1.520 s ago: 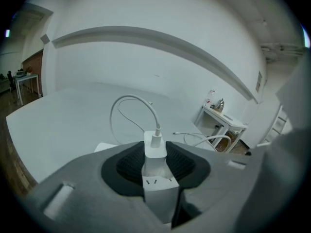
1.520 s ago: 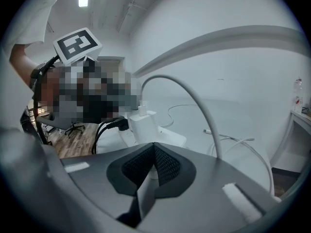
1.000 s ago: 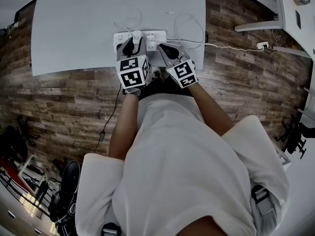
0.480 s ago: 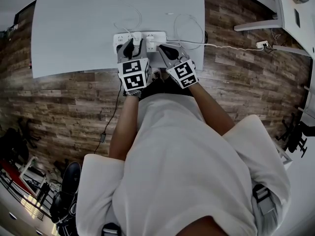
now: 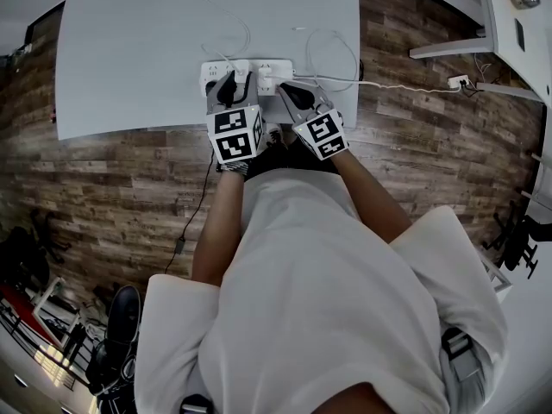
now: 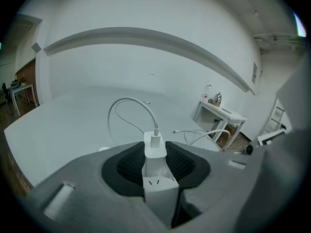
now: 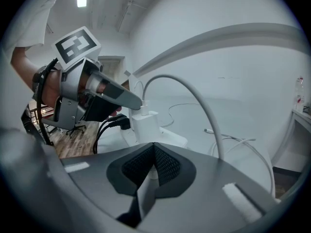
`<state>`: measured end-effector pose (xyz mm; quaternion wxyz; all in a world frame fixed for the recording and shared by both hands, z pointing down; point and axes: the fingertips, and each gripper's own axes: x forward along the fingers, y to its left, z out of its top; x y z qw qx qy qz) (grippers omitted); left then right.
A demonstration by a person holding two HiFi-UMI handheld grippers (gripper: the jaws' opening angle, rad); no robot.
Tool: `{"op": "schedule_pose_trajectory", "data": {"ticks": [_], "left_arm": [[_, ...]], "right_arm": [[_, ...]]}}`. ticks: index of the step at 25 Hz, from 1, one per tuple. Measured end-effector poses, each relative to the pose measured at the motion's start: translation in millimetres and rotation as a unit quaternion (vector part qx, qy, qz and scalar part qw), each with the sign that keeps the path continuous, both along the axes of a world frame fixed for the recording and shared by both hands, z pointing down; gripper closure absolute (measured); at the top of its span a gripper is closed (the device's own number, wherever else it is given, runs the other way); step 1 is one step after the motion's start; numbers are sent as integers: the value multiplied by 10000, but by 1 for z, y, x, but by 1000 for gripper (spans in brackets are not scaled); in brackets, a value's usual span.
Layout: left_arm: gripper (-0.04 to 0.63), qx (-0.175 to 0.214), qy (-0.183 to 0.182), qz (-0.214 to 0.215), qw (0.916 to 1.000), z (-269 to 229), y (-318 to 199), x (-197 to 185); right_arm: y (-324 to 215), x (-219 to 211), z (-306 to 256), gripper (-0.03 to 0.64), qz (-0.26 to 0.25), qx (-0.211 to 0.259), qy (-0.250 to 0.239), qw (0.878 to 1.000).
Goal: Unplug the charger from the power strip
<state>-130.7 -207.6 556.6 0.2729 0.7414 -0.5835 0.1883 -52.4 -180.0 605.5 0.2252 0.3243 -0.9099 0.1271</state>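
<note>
A white power strip (image 5: 272,64) lies near the front edge of the white table (image 5: 129,50). A white charger (image 6: 155,144) stands plugged into it, with a thin white cable (image 6: 127,103) looping from its top. My left gripper (image 6: 155,160) is shut on the charger, a dark pad pressing each side; it also shows in the right gripper view (image 7: 116,93). My right gripper (image 7: 153,152) is shut with nothing between its pads, and its tips rest down on the strip (image 7: 170,140) just right of the charger (image 7: 146,124).
The strip's thick white cord (image 5: 397,84) runs right across the wood floor to a wall outlet (image 5: 457,80). A loose white cable (image 5: 332,46) curls on the table behind the strip. Black plugs (image 7: 114,123) sit in the strip's left end.
</note>
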Motion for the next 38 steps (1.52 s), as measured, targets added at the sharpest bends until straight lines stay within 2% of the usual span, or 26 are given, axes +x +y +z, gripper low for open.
{"op": "schedule_pose_trajectory", "data": {"ticks": [4,8,13,19,21,26,30,32,35,38], "left_arm": [[454,-48,350,-186,9992,-2,-1,-3],[454,-39,351,-171,9992,-2,-2,-3],[456,53,-318,164,9993,-3,0,1],[456,191,-937,468,9943,-2,1,8],[456,227,-1035,538,9929,-2,1,11],[456,165,-708,398,9966,-2,2,6],[456,33,-16,52,10000,-3,-1,0],[456,-9,220,-71,9997,-3,-3,-2],[456,-36,361,-154,9992,-2,-5,-3],[456,-25,351,-144,9993,-1,-5,-3]], "right_arm": [[2,0,-1,615,10,33,-47,10000],[1,0,-1,615,-9,51,-31,10000],[1,0,-2,615,15,-11,-1,10000],[0,0,-1,615,15,24,-10,10000],[-1,1,-1,615,27,49,-23,10000],[1,0,-1,615,41,-28,-8,10000],[1,0,-1,615,31,-26,-14,10000],[0,1,-1,615,30,-29,-16,10000],[-1,2,1,615,21,-51,-7,10000],[0,2,2,615,17,-48,1,10000]]}}
